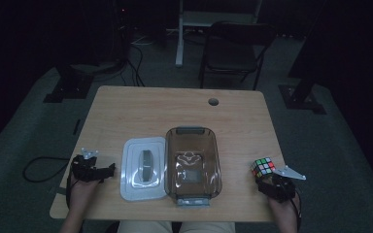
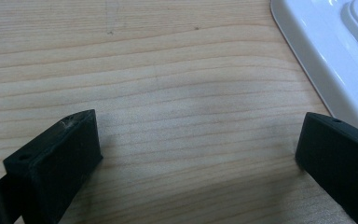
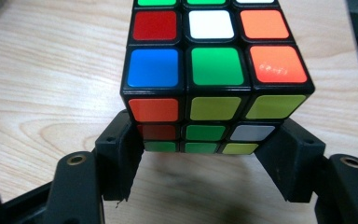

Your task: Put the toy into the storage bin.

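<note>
Glossy plastic cube (image 3: 214,70), matt wood table (image 1: 141,107)

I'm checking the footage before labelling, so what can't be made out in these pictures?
- Cube: right gripper view, far rows cut by the top edge; underside hidden.
- Lid: left gripper view, mostly cut by the right edge.
- Box: high view, dim and glary, so its contents are unclear.

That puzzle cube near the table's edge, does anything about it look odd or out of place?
The scrambled multicoloured puzzle cube is clamped in the right tongs near the wooden table's right edge. The left pad has a frayed lower corner.
</note>
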Demonstrator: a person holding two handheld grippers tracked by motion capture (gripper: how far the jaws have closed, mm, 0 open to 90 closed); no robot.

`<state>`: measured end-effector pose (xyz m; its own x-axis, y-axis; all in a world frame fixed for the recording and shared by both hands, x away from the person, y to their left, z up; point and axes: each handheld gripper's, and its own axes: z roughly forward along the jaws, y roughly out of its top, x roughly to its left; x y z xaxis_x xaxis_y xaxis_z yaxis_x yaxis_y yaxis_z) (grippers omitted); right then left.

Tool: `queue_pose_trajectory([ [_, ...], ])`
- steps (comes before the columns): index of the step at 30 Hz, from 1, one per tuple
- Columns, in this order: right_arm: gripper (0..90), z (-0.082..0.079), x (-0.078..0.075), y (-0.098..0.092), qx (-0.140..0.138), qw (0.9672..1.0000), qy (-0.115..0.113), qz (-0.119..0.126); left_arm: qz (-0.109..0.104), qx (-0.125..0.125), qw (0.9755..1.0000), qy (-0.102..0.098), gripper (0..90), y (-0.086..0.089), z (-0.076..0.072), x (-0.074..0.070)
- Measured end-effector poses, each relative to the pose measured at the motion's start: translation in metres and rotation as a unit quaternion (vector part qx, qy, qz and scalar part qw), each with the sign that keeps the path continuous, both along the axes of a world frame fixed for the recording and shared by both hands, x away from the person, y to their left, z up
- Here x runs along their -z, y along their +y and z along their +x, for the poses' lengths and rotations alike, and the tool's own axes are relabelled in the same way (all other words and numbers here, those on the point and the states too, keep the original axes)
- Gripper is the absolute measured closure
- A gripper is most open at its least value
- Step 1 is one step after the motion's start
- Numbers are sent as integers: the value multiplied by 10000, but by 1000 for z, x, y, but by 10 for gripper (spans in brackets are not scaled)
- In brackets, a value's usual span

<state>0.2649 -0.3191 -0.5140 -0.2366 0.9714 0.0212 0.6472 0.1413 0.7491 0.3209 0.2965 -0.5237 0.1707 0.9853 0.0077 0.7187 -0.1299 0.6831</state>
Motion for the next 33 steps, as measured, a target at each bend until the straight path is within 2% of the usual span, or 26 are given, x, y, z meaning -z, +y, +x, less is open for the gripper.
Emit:
queue_pose_trajectory([
  [4,344,-3,-13,-2,-92,9999,-71,64,0,0,10000,0,6,0,0,0],
  [10,344,-8,-41,-2,-257,9989,-364,125,-1,-1,10000,-1,6,0,0,0],
  [17,344,-13,-75,9,-617,9952,-729,203,1,1,10000,0,6,0,0,0],
  [19,344,-14,-82,14,-745,9938,-803,179,2,0,10000,0,6,0,0,0],
  [21,344,-15,-89,18,-864,9920,-878,288,1,1,10000,1,6,0,0,0],
  [24,344,-16,-100,28,-1081,9890,-957,317,0,2,10000,1,6,0,0,0],
  [27,344,-17,-108,38,-1287,9865,-992,197,0,1,10000,-1,6,0,0,0],
  [29,345,-18,-112,44,-1414,9843,-1035,209,2,13,10000,3,6,0,0,0],
  [33,345,-19,-121,58,-1768,9786,-1046,149,5,25,10000,6,6,0,0,0],
])
